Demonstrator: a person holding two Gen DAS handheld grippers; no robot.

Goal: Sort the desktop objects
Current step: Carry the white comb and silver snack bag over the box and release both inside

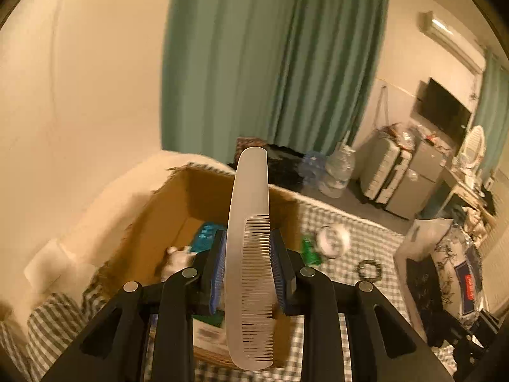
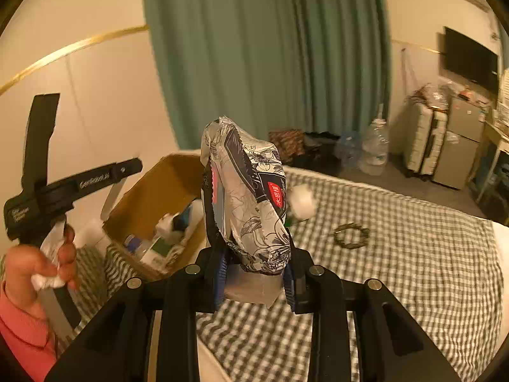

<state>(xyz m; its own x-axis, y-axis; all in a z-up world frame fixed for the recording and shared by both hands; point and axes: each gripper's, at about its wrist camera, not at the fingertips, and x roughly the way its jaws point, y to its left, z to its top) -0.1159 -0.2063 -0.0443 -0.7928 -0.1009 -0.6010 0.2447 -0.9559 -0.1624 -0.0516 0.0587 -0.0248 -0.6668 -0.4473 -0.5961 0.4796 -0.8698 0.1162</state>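
Left wrist view, nearest: we see the left hand-held gripper clamped on a pale comb, its blue pads pressing the toothed section while the plain handle rises toward 12 o'clock. The comb looks stiff, light and smooth; we judge that a grip across the flat spine, not the fine teeth, would keep it from slipping or bending a tooth. Just beyond, from 9 to 12 o'clock, stands the open cardboard box, already holding several items.

Right wrist view, nearest: the right hand-held gripper is closed on the lower end of a printed foil packet, which stands upright. The packet appears soft and crinkly, probably light; a firm pinch near the sealed end should hold. At 9 o'clock a hand carries the other tool. The box lies at 10 o'clock; its raised walls must be cleared. On the checked bedspread, a woven ring sits at 2 o'clock with open room around it.
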